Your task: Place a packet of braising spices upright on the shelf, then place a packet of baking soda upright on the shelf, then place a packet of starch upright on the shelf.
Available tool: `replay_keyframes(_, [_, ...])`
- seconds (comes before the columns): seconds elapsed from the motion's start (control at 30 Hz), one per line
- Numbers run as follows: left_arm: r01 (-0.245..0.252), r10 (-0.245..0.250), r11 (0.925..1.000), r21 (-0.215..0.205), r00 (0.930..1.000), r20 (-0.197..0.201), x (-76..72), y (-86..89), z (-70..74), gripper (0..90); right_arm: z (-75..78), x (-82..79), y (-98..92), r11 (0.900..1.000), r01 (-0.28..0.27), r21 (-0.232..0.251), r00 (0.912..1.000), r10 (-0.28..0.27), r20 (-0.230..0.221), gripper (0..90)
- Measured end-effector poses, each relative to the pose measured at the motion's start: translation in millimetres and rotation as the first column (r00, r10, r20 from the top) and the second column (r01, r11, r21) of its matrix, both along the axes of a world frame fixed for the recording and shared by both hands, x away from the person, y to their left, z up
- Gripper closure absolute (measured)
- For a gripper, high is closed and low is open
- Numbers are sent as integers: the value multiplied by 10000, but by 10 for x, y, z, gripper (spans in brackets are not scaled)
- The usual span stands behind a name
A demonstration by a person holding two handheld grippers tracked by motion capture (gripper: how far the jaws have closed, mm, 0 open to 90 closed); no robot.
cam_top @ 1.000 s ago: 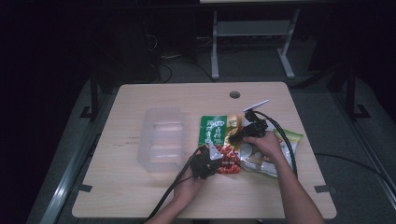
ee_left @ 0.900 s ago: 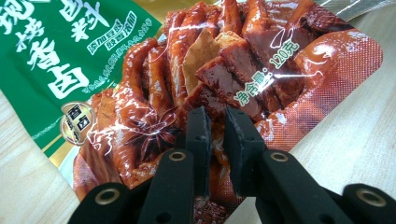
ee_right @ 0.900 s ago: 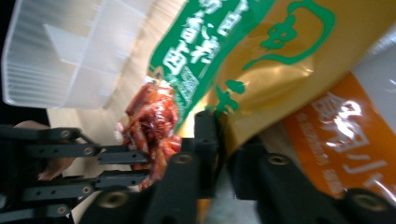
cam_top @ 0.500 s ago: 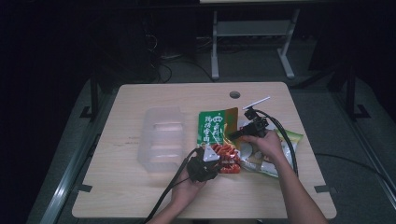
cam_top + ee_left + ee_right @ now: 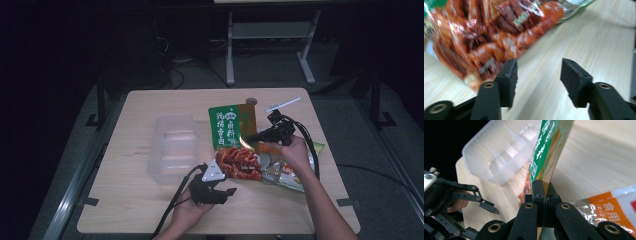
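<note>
Right gripper [image 5: 541,195] pinches the green packet [image 5: 226,125] upright; left gripper [image 5: 537,75] gapes, empty — tray [image 5: 172,145] (clear) unfilled, so packing seems barely begun.

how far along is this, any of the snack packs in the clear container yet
Nothing looks done: the clear container holds no packs that I can see. In hand: the right gripper is shut on the edge of the green packet. The left gripper is open, over bare table beside the red snack bag. Left, presumably: moving both, and the orange-and-white packet, into it.
</note>
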State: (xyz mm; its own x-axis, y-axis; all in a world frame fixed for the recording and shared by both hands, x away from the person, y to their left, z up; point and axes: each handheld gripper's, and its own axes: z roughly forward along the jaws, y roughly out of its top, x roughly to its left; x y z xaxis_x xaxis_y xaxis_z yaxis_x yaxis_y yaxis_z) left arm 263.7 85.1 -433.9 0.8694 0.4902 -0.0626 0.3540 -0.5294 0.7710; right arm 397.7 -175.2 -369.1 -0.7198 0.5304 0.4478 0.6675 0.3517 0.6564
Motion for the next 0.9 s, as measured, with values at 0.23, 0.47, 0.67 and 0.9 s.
replay_keyframes(0.23, [447, -452, 9986, -279, 9989, -155, -82, 107, -3, 308, 225, -167, -41, 10000, 70, 44, 9915, -75, 1297, 899])
replay_keyframes(0.47, [821, -823, 9963, -240, 9966, -67, -146, 130, 36, 283, 377, -231, -11, 9999, 53, -163, 9813, -20, 1923, 900])
replay_keyframes(0.67, [831, -832, 9960, -315, 9965, -7, -174, 191, 57, 273, 513, -265, 11, 10000, 14, -27, 9743, -8, 2254, 900])
replay_keyframes(0.9, [914, -908, 9940, -599, 9958, 121, -191, 225, 81, 268, 634, -307, 88, 10000, -96, -18, 9655, 98, 2604, 900])
